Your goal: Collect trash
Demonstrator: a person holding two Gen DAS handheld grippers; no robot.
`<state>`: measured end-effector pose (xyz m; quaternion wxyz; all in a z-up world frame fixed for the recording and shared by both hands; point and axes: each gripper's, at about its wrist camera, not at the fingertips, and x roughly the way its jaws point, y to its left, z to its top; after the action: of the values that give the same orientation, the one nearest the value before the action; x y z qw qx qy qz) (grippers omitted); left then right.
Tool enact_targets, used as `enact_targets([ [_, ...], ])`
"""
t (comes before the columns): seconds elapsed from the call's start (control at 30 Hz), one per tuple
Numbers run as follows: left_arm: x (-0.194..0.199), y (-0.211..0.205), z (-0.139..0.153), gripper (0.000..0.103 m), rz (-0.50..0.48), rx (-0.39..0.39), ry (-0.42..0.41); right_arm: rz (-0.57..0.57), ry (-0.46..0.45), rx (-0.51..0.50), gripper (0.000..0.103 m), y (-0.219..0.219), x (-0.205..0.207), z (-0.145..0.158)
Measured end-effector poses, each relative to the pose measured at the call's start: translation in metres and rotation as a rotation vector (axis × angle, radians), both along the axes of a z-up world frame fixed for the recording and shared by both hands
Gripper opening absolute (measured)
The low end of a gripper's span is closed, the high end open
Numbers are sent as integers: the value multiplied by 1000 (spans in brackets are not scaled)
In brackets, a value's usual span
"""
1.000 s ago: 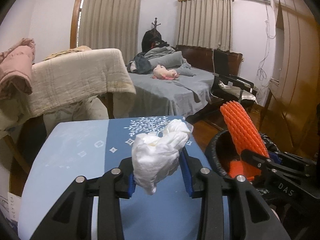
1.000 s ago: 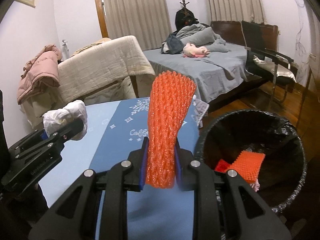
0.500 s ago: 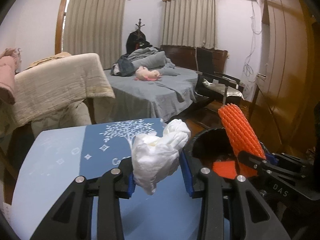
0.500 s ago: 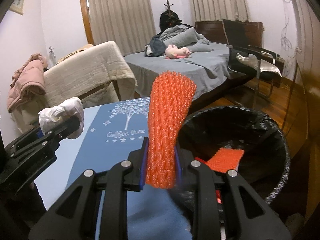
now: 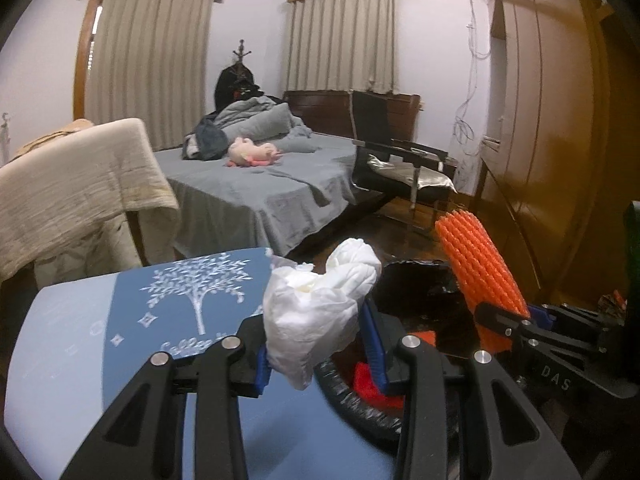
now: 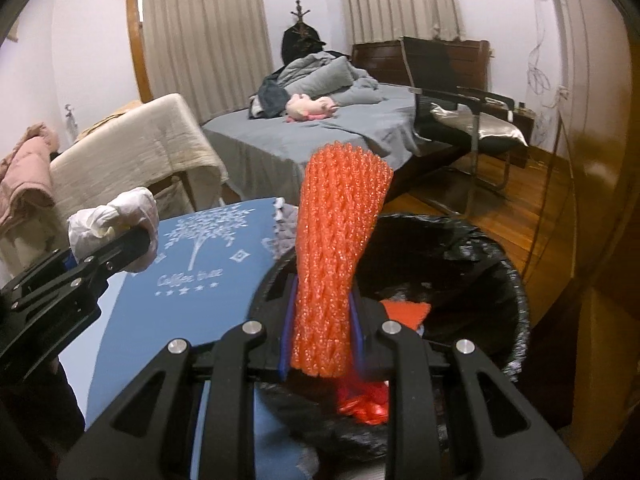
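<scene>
Both loads are gripped: left gripper [image 5: 320, 344] fingers clamp the crumpled white tissue [image 5: 320, 312], right gripper [image 6: 320, 336] fingers pinch the orange foam net [image 6: 340, 264]. The black-lined bin [image 6: 500, 280] sits just beyond, already holding red scraps. Both drops remain.

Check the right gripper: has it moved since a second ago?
Yes. The right gripper, shut on the orange foam net, has shifted from above the blue table to over the black-lined trash bin.

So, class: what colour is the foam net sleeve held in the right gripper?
Bright orange. The foam net sleeve shows best in the right wrist view, clamped in the right gripper.
</scene>
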<state>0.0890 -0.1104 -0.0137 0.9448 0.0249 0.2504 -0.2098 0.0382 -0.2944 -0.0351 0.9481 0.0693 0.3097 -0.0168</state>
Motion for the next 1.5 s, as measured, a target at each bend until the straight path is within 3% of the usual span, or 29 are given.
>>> enact_targets([
  [0.4,33,-56,-19,38,-85,9,20,-104,40,-15,22,-56,18,-20],
  [0.97,80,-104,-62,38,-163,34,91,-125,108,-42,22,-88,47,-50],
  [1.07,87,-110,-68,42,-182,23,108,-131,117,-52,24,-92,50,-55],
  [1.13,93,-113,-72,48,-215,7,138,-139,125,-61,33,-94,52,-58],
  [1.2,95,-115,-73,58,-239,-9,156,-152,136,-72,51,-97,53,-62],
  [1.27,97,-114,-73,64,-253,-27,162,-160,138,-75,57,-100,52,-64],
  [1.37,96,-111,-67,73,-259,-41,152,-178,131,-91,81,-100,48,-65],
  [1.5,95,-102,-59,84,-249,-51,139,-182,121,-115,93,-96,43,-62],
])
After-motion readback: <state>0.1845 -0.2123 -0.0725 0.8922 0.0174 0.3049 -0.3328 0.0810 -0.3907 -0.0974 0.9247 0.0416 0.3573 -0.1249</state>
